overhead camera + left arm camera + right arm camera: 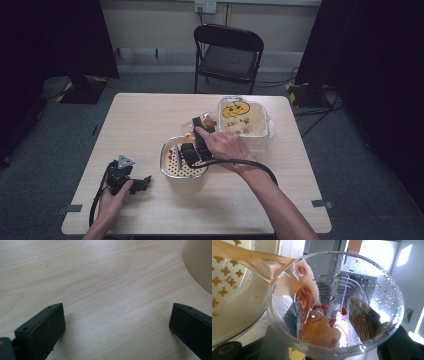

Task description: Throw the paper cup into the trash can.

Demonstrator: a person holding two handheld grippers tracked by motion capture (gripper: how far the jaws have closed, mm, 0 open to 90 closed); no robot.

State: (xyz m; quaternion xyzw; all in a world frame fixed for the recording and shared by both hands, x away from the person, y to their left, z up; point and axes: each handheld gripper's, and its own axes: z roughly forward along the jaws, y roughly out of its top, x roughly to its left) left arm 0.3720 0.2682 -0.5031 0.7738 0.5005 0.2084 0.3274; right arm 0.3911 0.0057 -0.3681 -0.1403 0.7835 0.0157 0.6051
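Tabletop (150, 115): light wood, w/ everything on it. A black chair (228, 52) stands beyond its far edge.

Far right on the tabletop sits a clear box (260, 134) w/ a yellow-printed lid. Just left of it & nearer you, the round strainer bowl (172, 172): cream, w/ a perforated insert, cross-shaped holes showing in the right gripper view (224, 271).

Your right hand (227, 145) reaches over the bowl's far-right rim w/ the right hand-held gripper (192, 150). Its jaws are pinching a clear plastic cup (334, 302), one black jaw on each side of the cup wall near the bottom of the right gripper view. The cup is tipped towards the bowl, mouth facing the camera. Pale pinkish liquid (262, 263) runs from its lip in a stream over the bowl rim. Inside the cup: ice-like lumps & small red bits (319, 307), drops on the wall.

Your left hand (112, 200) is near the tabletop's front-left corner, well apart from the cup, w/ the left hand-held gripper (142, 182) pointing towards the bowl. Its jaws are spread wide w/ nothing but bare wood (112, 290) btw them; the bowl's curved side (200, 262) shows at the top right of the left gripper view.
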